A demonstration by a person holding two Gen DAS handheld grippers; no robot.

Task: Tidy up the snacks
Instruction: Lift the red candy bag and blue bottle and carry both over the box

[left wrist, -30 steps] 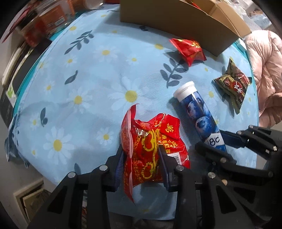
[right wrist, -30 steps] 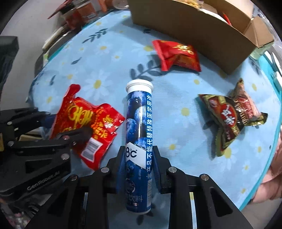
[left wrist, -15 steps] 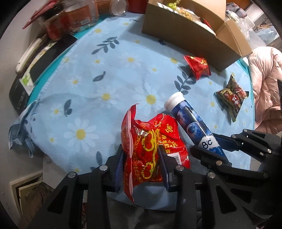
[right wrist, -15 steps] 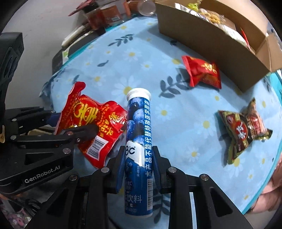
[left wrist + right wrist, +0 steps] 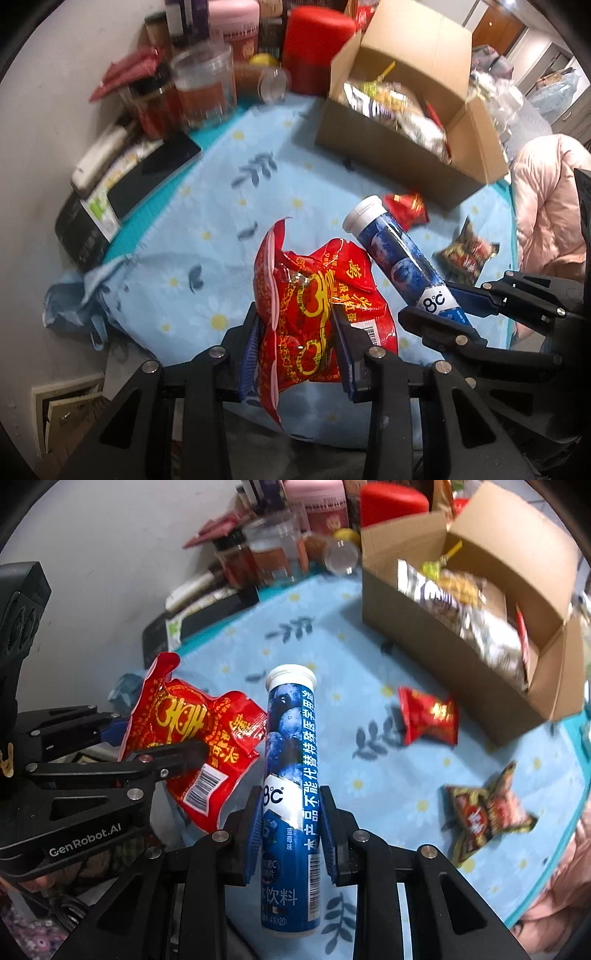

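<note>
My left gripper is shut on a red snack bag, held above the flowered tablecloth. My right gripper is shut on a blue tube with a white cap, also lifted off the table. Each gripper shows in the other's view: the right one with the blue tube beside the red bag, the left one with the red snack bag to the tube's left. An open cardboard box holding several snack packets stands at the far right. A small red packet and a dark brown packet lie on the cloth.
Jars, a red canister and boxes crowd the table's far left edge. A black box lies by the left rim. A pink padded coat is at the right. The cloth's corner hangs off the near-left edge.
Both grippers have risen from the table with the red bag and the blue tube in them. The box and the clutter behind it have come into view.
</note>
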